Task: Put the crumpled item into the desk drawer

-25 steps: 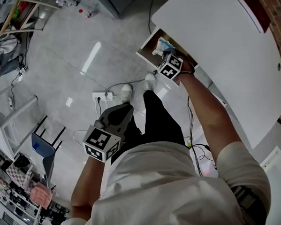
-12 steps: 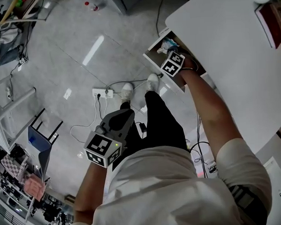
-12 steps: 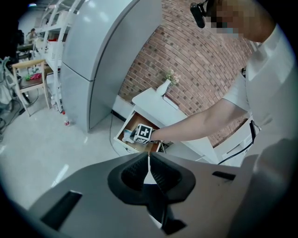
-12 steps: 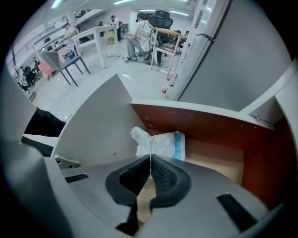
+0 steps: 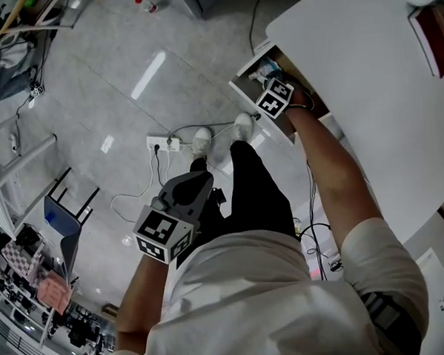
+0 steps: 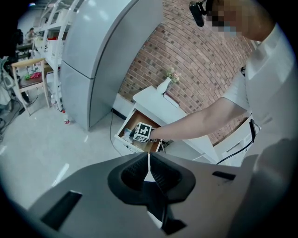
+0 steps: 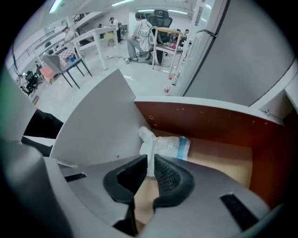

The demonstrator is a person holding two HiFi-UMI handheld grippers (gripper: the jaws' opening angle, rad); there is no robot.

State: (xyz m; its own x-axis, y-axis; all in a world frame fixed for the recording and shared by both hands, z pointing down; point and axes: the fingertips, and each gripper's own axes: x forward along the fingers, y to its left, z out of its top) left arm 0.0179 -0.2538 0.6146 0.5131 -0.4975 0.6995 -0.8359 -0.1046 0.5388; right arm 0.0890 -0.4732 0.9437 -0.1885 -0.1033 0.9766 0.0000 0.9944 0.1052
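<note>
The crumpled item, white paper with a blue patch, lies in the front left corner of the open desk drawer. My right gripper reaches into the drawer, its jaws pressed together on the item's near edge. In the head view the right gripper is over the drawer under the white desk top, and the item peeks out beside it. My left gripper hangs low by my legs, shut and empty; its own view shows the left gripper pointing at the drawer.
A power strip and cables lie on the floor by my white shoes. A blue chair stands at the left. A tall grey cabinet stands beside the desk, and a white vase is on the desk top.
The right gripper has stayed inside the drawer, shifting only slightly. The left gripper has barely moved. The head view has drifted a little.
</note>
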